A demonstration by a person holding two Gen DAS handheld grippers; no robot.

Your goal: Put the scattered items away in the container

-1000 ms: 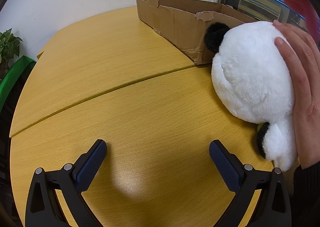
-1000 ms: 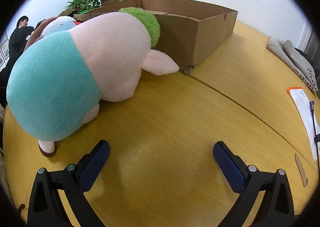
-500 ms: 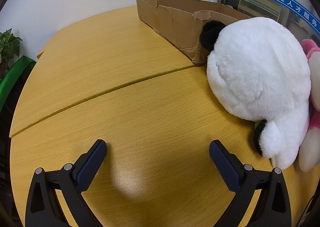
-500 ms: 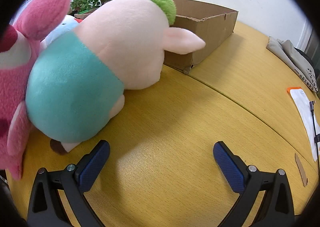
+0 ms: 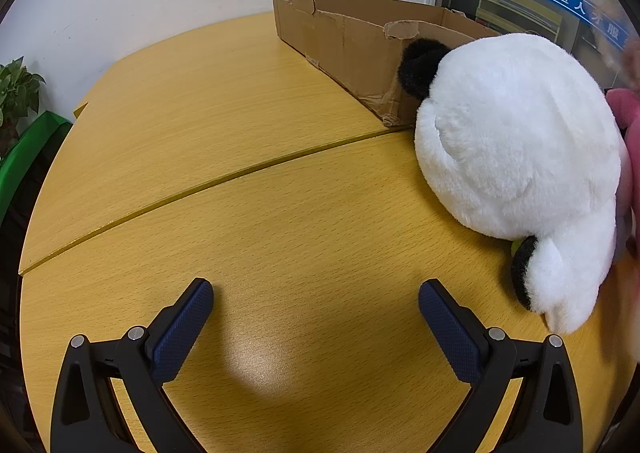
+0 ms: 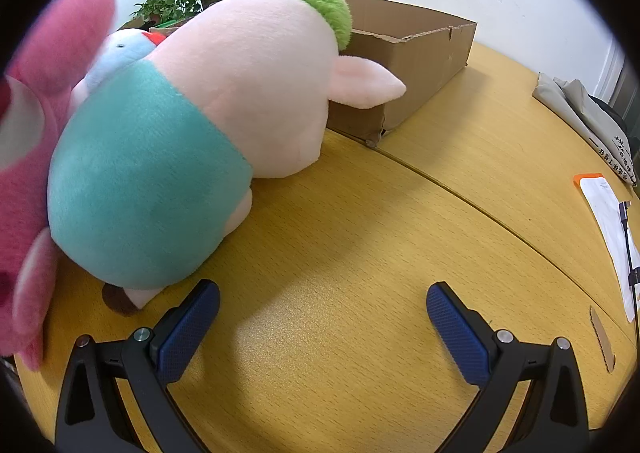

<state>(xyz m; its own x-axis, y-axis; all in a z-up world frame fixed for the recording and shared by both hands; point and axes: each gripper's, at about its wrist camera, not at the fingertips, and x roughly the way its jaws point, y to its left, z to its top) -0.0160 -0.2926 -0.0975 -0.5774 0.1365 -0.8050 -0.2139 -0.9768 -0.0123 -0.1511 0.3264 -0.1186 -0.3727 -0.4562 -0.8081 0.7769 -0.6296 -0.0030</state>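
Left cam: left gripper hangs over the yellow wooden table, fingers wide apart, nothing in them. Fluffy white panda plush lies right against the corner of the brown cardboard box.

Right cam: right gripper spread wide too, empty. Pale pink pig plush in teal shorts leans on the box, blurry pink plush beside it.

Bare table ahead; panda plush blocks the box corner
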